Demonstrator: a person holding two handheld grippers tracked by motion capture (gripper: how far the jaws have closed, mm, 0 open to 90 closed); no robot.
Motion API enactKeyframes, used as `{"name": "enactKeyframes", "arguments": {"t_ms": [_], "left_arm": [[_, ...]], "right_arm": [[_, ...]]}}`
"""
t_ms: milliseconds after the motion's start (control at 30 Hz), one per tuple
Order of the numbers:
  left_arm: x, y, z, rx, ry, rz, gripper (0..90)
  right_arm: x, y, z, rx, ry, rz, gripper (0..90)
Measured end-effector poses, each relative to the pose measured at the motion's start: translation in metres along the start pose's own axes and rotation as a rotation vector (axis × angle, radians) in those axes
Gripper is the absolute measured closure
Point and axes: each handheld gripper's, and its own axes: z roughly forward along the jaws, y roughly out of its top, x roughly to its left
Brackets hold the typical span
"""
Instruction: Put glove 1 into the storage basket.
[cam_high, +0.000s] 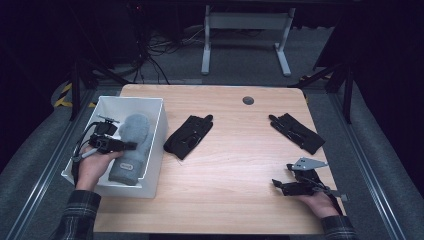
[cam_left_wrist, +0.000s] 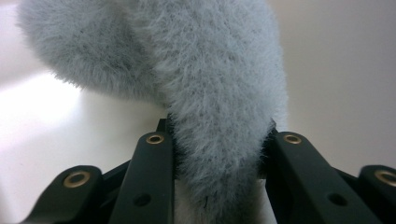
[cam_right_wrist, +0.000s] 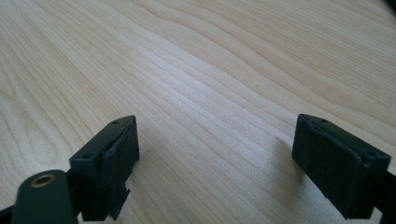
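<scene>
A fluffy grey mitten (cam_high: 131, 147) lies inside the white bin (cam_high: 154, 150) at the table's left. My left gripper (cam_high: 131, 145) is in the bin, shut on the grey mitten (cam_left_wrist: 219, 116), whose fuzzy fabric is pinched between the two black jaws. Two black gloves lie on the wooden table: one (cam_high: 188, 136) just right of the bin, the other (cam_high: 297, 132) at the far right. My right gripper (cam_high: 276, 186) rests low over the bare wood near the front right edge, jaws wide apart and holding nothing (cam_right_wrist: 217, 163).
The wooden table (cam_high: 235, 165) has a round grommet (cam_high: 248, 100) near its back edge. Beyond the table stand white desk legs (cam_high: 206, 45) and floor cables (cam_high: 155, 55). A person's plaid sleeves come in at the bottom.
</scene>
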Motion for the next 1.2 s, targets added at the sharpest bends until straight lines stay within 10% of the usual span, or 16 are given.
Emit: {"name": "enactKeyframes", "arguments": {"t_ms": [400,700,1200], "left_arm": [[0.014,-0.004,0.01,-0.002,0.088,-0.014,39.2],[-0.01,0.01,-0.023,-0.113,0.127,0.039,25.9],[-0.073,0.037,-0.055,-0.211,0.022,0.167,21.6]], "right_arm": [[0.0,0.0,0.0,0.0,-0.001,0.001,15.1],[0.0,0.0,0.0,0.0,-0.001,0.0,15.1],[0.0,0.0,0.0,0.0,-0.001,0.001,15.0]]}}
